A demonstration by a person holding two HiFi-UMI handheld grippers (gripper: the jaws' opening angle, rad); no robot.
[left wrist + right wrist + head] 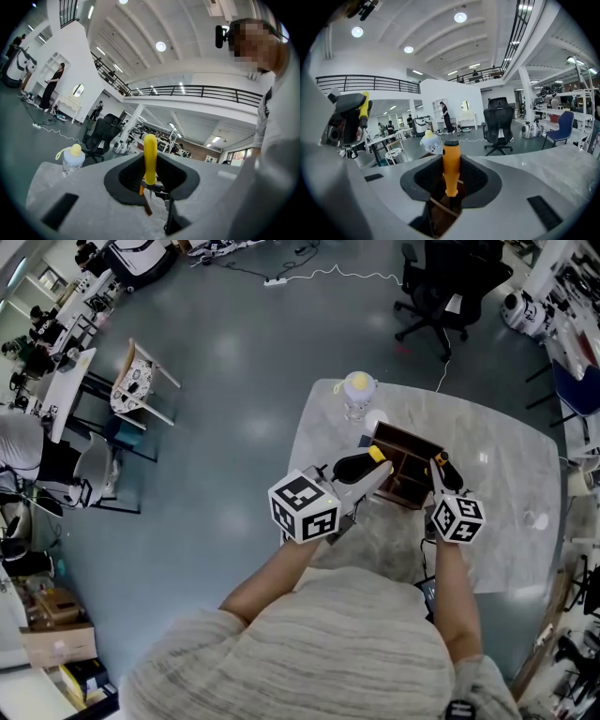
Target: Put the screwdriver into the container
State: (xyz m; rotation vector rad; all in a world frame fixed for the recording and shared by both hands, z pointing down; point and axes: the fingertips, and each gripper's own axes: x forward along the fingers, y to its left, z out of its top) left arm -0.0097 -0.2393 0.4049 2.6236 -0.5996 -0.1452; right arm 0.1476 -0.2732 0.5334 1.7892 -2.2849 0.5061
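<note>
A brown wooden container (pixel 405 468) with compartments stands on the marble table (pixel 511 521). My left gripper (pixel 368 468) hovers at its left edge, shut on a yellow-handled screwdriver (pixel 376 454). In the left gripper view the yellow handle (pixel 150 158) stands upright between the jaws. My right gripper (pixel 441 474) is over the container's right side, shut on an orange-handled screwdriver (pixel 441 463). The orange handle (pixel 451 168) points up in the right gripper view, with the container (pixel 440 213) showing just below it. The left gripper (pixel 347 123) appears at that view's left.
A clear bottle with a yellow cap (pixel 357 390) stands on the table behind the container, and shows as the bottle (pixel 72 159) in the left gripper view. A black office chair (pixel 439 287) is on the floor beyond the table.
</note>
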